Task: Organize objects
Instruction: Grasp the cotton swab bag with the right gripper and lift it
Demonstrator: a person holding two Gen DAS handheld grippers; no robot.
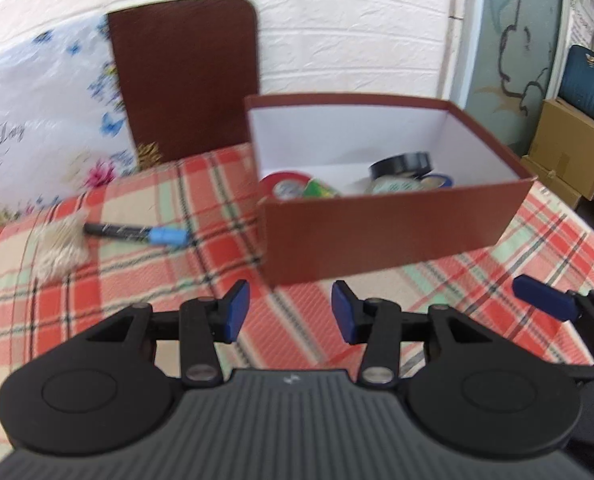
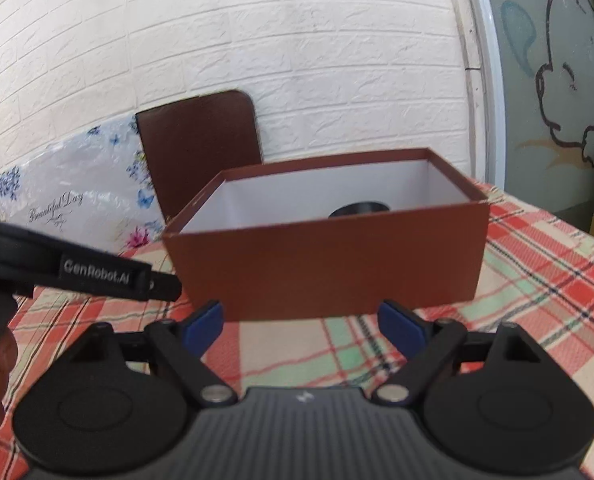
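A brown open box (image 1: 393,228) with white inside stands on the plaid tablecloth (image 1: 145,276). It holds several tape rolls: a red one (image 1: 287,180), a green one (image 1: 321,191), a black one (image 1: 401,163) and a blue one (image 1: 437,181). A black marker with a blue cap (image 1: 137,233) lies left of the box, next to a beige ball of string (image 1: 59,244). My left gripper (image 1: 291,312) is open and empty, just in front of the box. My right gripper (image 2: 299,326) is open and empty, facing the box's front wall (image 2: 329,264); one of its fingers (image 1: 545,297) shows in the left wrist view.
A brown chair back (image 1: 185,76) stands behind the table against a white brick wall. A flowered plastic bag (image 1: 37,120) lies at the far left. Cardboard boxes (image 1: 569,148) stand at the right beyond the table edge. The left gripper's body (image 2: 77,268) crosses the right wrist view at left.
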